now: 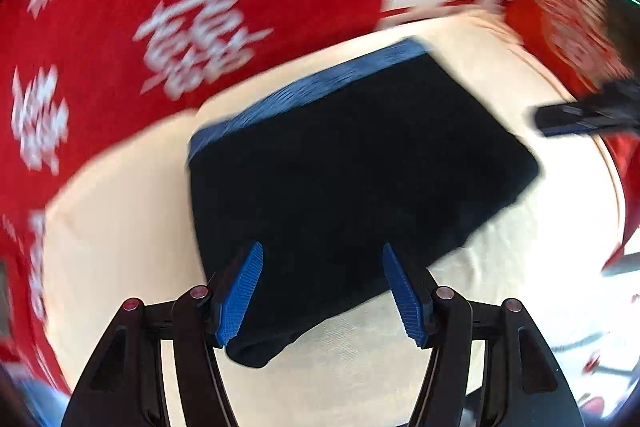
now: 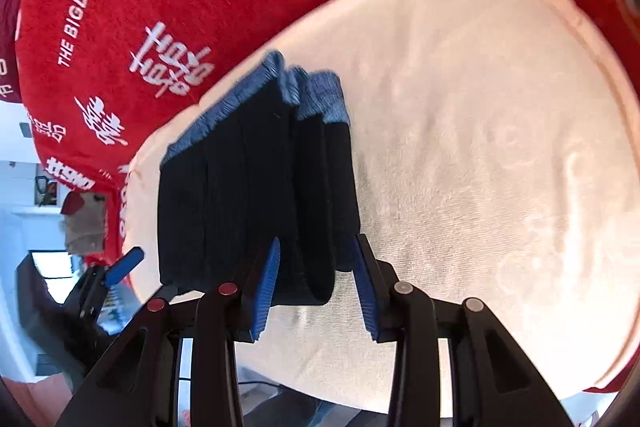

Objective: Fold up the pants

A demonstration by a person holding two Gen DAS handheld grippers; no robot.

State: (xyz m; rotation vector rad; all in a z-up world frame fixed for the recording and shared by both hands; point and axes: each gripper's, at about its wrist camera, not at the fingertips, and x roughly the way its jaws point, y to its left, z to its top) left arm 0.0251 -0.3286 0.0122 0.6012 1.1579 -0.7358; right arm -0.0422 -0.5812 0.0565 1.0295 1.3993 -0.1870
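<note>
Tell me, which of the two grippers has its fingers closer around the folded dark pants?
The right gripper: the folded pants reach in between its blue fingers. The left gripper stands wide open above the pants.

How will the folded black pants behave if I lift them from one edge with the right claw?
The black pants would probably sag and unfold: they are soft fabric in several loose layers. The layers may also slide apart, since their blue waistband edges already sit staggered. They will likely drag on the cream cloth.

left tongs (image 1: 322,289): black linkage, ribbed blue pads, round rivets | right tongs (image 2: 316,287): same
</note>
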